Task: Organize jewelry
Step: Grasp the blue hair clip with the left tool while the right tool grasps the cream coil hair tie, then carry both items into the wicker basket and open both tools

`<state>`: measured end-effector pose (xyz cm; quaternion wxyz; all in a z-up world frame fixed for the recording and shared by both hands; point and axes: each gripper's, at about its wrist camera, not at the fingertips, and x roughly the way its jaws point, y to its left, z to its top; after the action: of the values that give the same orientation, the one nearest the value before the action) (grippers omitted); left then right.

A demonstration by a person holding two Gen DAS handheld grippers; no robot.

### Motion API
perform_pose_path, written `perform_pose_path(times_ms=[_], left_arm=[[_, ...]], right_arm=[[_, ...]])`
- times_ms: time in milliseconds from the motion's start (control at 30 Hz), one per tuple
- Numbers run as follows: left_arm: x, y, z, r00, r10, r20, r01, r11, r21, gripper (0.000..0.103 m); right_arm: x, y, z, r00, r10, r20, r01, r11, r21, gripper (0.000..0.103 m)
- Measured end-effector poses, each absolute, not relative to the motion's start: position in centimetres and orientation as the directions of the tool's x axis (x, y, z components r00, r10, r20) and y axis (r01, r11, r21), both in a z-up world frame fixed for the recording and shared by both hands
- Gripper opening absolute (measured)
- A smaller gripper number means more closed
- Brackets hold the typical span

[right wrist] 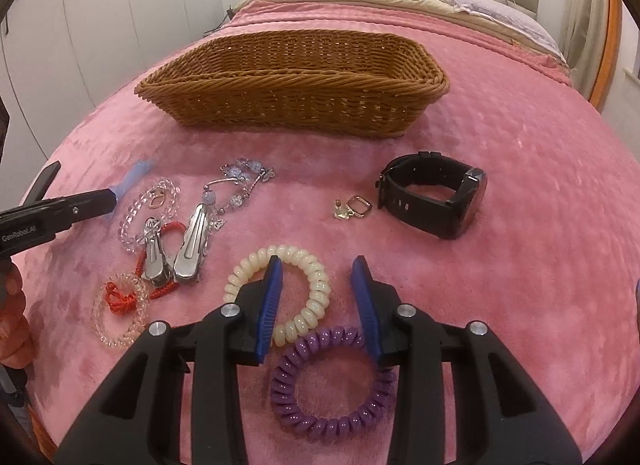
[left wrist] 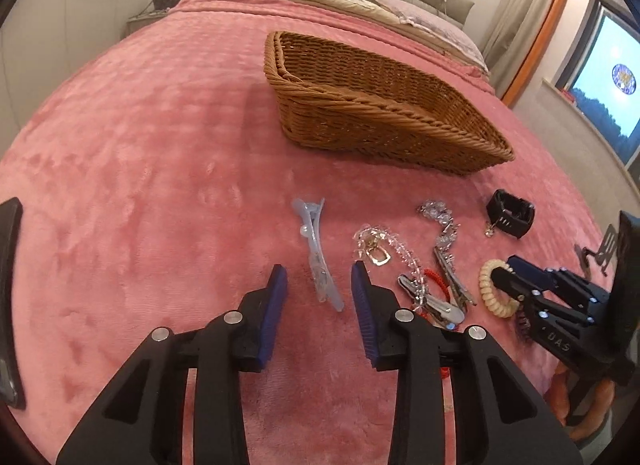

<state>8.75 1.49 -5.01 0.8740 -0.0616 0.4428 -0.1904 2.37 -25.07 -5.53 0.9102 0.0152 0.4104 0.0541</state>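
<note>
A pale blue hair clip (left wrist: 320,265) lies on the pink blanket (left wrist: 160,185) between the fingers of my left gripper (left wrist: 319,268). The pads stand apart from it, so that gripper is open. My right gripper (right wrist: 318,263) straddles the right side of a cream spiral hair tie (right wrist: 316,285); its left finger sits inside the ring, and neither pad presses the coil. An empty wicker basket (right wrist: 296,105) stands behind the jewelry. From the left wrist view the right gripper (left wrist: 506,269) shows at the cream tie (left wrist: 490,293).
Between the grippers lie silver clips (right wrist: 188,245), bead bracelets (right wrist: 148,209), a red cord and a clear coil tie (right wrist: 120,305). A purple coil tie (right wrist: 332,385) lies under the right gripper. A black watch (right wrist: 432,193) and a gold charm (right wrist: 352,207) lie to the right.
</note>
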Motion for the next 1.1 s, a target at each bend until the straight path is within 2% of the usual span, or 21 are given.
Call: perform_pose_path(times_ms=[200,233,267,333,367,467,633,900,967,1100], left_arm=[[9.5,1.2,-4.5,0.541,-0.387,-0.747,0.277,0.92,-0.276,0.032],[9.8,0.7,-4.5,0.538,-0.381,-0.752,0.284,0.922,-0.264,0.032],[10.0,0.5,-4.6,0.534,-0.374,-0.759,0.284,0.924,-0.255,0.032],[10.7,-0.2,-5.2,0.52,-0.339,-0.784,0.268,0.936,-0.227,0.017],[10.9,-0.6,-5.5,0.518,-0.315,-0.795,0.266,0.943,-0.2,0.006],[10.2,-0.9,-5.2,0.547,-0.296,-0.783,0.29,0.944,-0.155,0.006],[8.4,-0.3,-2.7,0.612,-0.335,-0.716,0.324,0.932,-0.159,0.006],[7.4,-2.1,5.9,0.725,-0.405,-0.557,0.382,0.909,-0.165,0.006],[8.6,-3.2,7.8,0.744,-0.422,-0.519,0.394,0.903,-0.17,0.006],[12.2,-5.8,9.0,0.751,-0.428,-0.502,0.401,0.901,-0.168,0.006]], right_arm=[[2.6,-24.9,-5.6,0.663,0.086,-0.744,-0.079,0.996,0.045,0.033],[2.6,-24.8,-5.7,0.664,0.08,-0.744,-0.078,0.996,0.037,0.031],[2.7,-24.7,-5.7,0.665,0.072,-0.743,-0.076,0.997,0.028,0.023],[2.5,-24.3,-5.6,0.669,0.074,-0.74,-0.088,0.996,0.02,0.012],[2.4,-24.2,-5.5,0.673,0.07,-0.736,-0.089,0.996,0.014,0.011],[2.0,-24.0,-5.2,0.689,0.067,-0.722,-0.093,0.996,0.003,0.01],[1.0,-24.3,-3.5,0.73,0.076,-0.679,-0.087,0.996,0.018,0.01],[0.5,-25.7,5.4,0.881,0.051,-0.471,-0.037,0.999,0.039,0.01],[2.2,-26.0,7.4,0.898,0.053,-0.437,-0.038,0.998,0.044,0.01],[6.9,-26.0,9.5,0.911,0.018,-0.412,-0.01,1.0,0.023,0.01]])
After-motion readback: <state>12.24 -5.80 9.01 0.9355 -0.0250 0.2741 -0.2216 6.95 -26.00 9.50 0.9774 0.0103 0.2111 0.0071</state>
